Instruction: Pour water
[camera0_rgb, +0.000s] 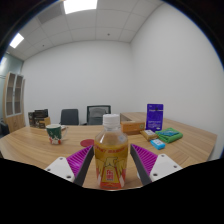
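Gripper (111, 168) is up off the table (40, 145) and you've got the bottle (111, 150) clamped between both pads, one pressing each flank of the body, cap (111, 120) standing straight up ahead of the fingers. It's a clear plastic bottle, amber liquid reaching up to the shoulder, so reckon on real weight and a load that will slosh as you tip. Thin walls like that will likely give under a hard squeeze, and smooth plastic can slip, so your hold at mid-body looks like the sound place: below the shoulder, near the balance point. The cap appears to be on, which matters before any pour.

Your hand is carrying it level and upright, camera looking straight across the room, no tilt yet. Beyond the bottle and off to one side a mug (56, 131) sits on the table, possibly your target, though I can't see inside it. Boxes (165, 134) lie on the other side, well apart from the bottle. Roll the wrist slowly when you go
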